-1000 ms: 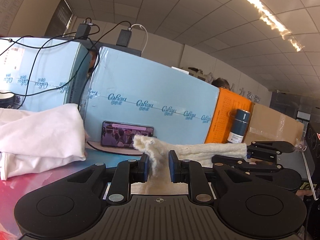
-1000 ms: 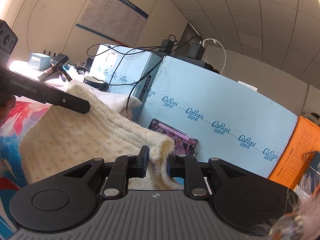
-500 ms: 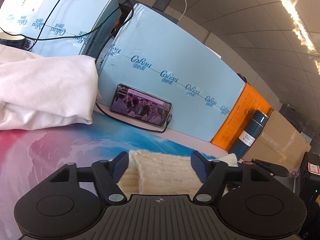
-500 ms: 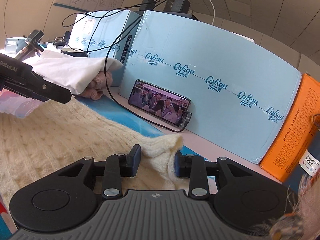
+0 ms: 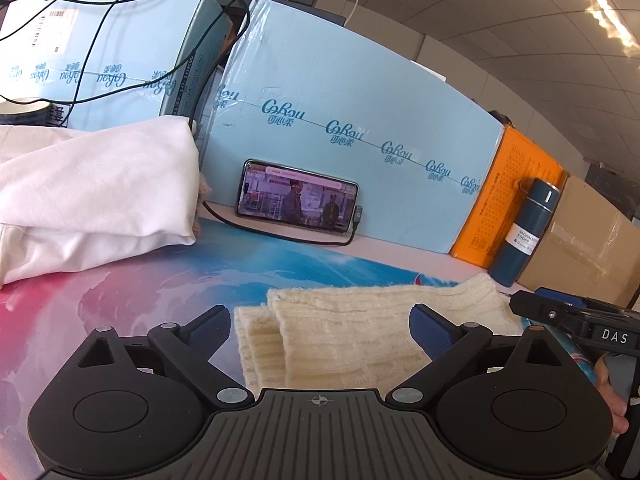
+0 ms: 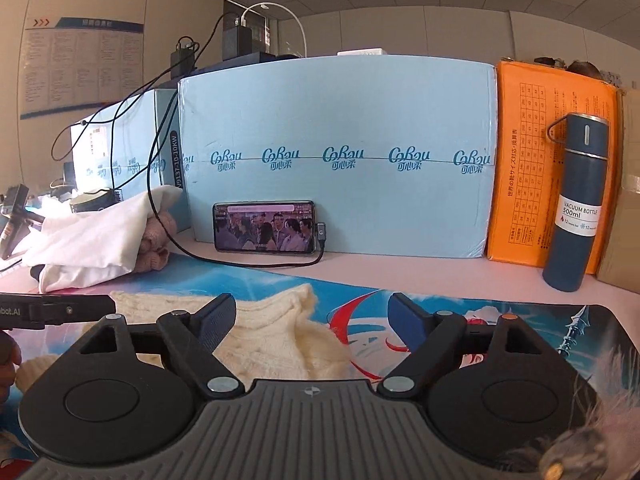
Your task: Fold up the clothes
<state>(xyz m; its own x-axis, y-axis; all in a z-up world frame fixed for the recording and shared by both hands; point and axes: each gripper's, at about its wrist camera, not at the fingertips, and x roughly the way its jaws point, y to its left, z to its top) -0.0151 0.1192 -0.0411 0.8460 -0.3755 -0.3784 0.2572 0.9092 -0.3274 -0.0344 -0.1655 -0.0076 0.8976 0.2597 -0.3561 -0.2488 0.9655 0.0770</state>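
Cream knit garment (image 5: pixel 360 332) lying doubled over on the worktop (image 5: pixel 120 300), layered edges visible. Left tool (image 5: pixel 320 326) spread wide above it, gripping nothing. Right tool (image 6: pixel 312 320) likewise wide and unloaded. One fold apparently made; further folding and stacking beside the white pile (image 5: pixel 92 196) probably outstanding.

The left tongs (image 5: pixel 320 326) are matte black, with two round disc housings, angular linkage arms fixed by silver screws, a ribbed grey centre plate marked with a small crosshair, and dark blue pads (image 5: pixel 208 324) on the fingers. The right tongs (image 6: pixel 311 316) share that build, blue pads (image 6: pixel 408 318) included. Seen from the side, one carries white letters "DAS" and the other "bot.AI", with bare skin at the frame edges.
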